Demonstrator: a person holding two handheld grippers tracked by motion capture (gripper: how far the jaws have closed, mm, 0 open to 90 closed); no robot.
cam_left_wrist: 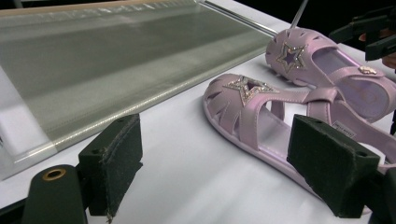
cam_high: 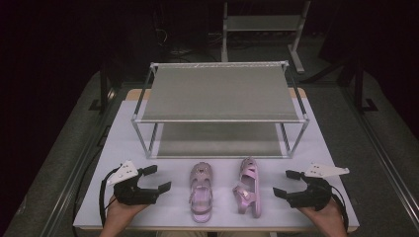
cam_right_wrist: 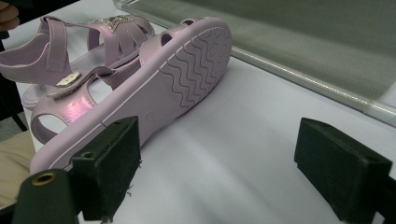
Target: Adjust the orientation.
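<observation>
Two pink star-fronted sandals lie on the white table (cam_high: 123, 148) in front of a rack. The left sandal (cam_high: 201, 190) (cam_left_wrist: 252, 116) stands upright on its sole. The right sandal (cam_high: 248, 187) (cam_right_wrist: 154, 88) lies on its side, with its wavy sole turned to my right gripper. My left gripper (cam_high: 159, 178) (cam_left_wrist: 224, 168) is open, just left of the upright sandal, and holds nothing. To the right of the tipped sandal, my right gripper (cam_high: 282, 183) (cam_right_wrist: 229, 172) is open and empty too. The left gripper view has the tipped sandal (cam_left_wrist: 327, 65) farther off, with the right gripper (cam_left_wrist: 369, 36) behind it.
A two-tier metal rack (cam_high: 220, 94) with grey mesh shelves stands mid-table behind the sandals; its lower shelf (cam_left_wrist: 116, 60) (cam_right_wrist: 303, 37) sits close to the tabletop. The table's front edge runs just below both hands. Dark floor and a second frame (cam_high: 262, 29) lie beyond.
</observation>
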